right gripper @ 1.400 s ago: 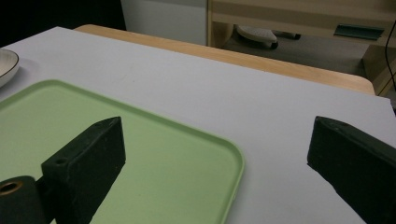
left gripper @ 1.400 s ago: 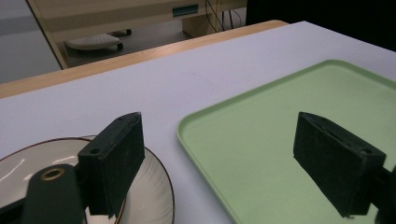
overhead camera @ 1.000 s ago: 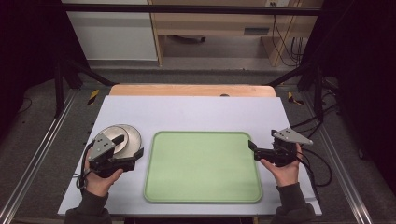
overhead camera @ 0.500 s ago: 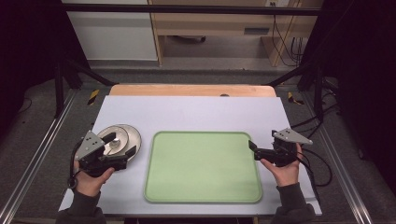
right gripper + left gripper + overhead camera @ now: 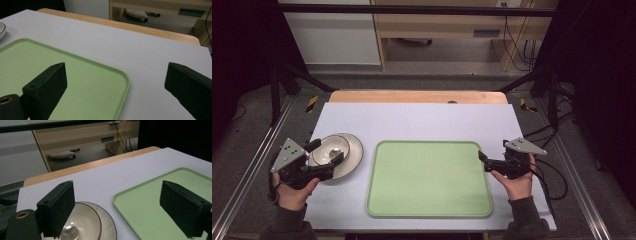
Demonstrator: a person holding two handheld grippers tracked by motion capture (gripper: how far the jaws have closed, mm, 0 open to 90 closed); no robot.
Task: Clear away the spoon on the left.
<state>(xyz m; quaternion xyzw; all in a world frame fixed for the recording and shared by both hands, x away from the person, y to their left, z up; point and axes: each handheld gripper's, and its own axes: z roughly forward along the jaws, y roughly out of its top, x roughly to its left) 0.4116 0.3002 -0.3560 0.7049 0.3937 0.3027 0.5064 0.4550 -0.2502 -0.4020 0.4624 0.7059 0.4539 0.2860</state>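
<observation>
Both tongs are held open: left tongs (image 5: pixel 328 152) poised over the bowl (image 5: pixel 339 154) for a grab; right tongs (image 5: pixel 482 161) parked beside the tray (image 5: pixel 430 212).

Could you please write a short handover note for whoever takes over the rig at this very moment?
Left gripper: open, empty, jaws straddling the near rim of the plate stack, not closed on it.
Right gripper: open, empty, at the right edge of the green tray.
Things: a small bowl sits on the plate at the table's left; something shiny lies in the bowl, too unclear to name. The tray is bare.
Done: nothing gripped or moved onto the tray.
Left: probably close the left gripper on the plate rim and carry it to the tray.
</observation>
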